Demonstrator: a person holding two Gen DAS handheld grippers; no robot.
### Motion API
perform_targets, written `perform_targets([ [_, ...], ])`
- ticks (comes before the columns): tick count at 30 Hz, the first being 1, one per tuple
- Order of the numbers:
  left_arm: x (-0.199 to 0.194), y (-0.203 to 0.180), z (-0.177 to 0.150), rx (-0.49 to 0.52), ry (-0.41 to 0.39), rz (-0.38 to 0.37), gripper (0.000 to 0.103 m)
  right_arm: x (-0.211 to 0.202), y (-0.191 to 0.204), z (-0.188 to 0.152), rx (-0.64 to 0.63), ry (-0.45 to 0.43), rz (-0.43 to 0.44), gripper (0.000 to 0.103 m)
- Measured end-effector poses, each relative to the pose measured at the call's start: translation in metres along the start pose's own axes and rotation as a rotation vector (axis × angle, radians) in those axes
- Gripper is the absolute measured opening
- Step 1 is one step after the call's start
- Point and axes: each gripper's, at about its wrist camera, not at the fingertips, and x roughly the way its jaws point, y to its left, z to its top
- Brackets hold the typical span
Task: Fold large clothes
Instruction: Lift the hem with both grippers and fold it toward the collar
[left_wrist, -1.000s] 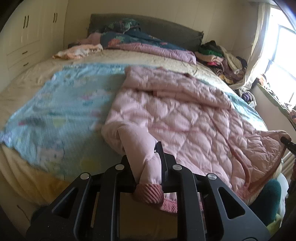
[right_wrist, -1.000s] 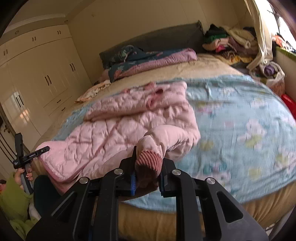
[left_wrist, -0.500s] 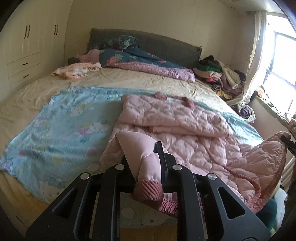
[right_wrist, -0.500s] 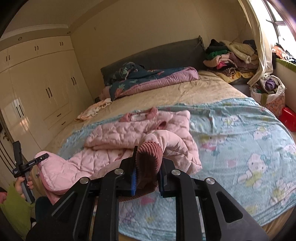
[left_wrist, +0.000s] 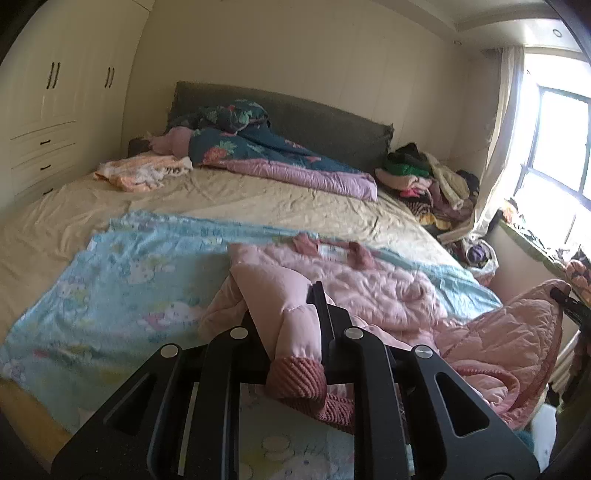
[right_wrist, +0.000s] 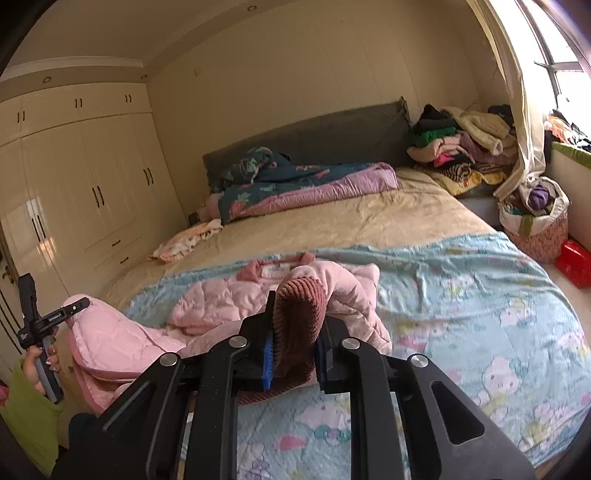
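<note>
pink quilted jacket (left_wrist: 369, 288) on blue blanket (left_wrist: 140, 280); a ribbed cuff clamped in each tongs, left tongs (left_wrist: 291, 332), right tongs (right_wrist: 295, 328)

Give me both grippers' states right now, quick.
Left gripper: shut on a ribbed cuff of the pink quilted jacket.
Right gripper: shut on the jacket's other ribbed cuff.

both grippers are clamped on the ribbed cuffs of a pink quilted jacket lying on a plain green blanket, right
Not quite. The blanket is light blue with cartoon prints, as the right wrist view shows. The rest holds: the left gripper and right gripper each clamp a ribbed cuff of the pink quilted jacket.
</note>
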Motion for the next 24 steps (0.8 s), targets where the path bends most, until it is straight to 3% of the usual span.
perform_targets([
  [24, 0.049, -0.012, 0.069, -0.044, -0.046, 0.071, 0.010, 0.053, -0.015, 0.068, 0.045, -0.001, -0.041, 0.016],
])
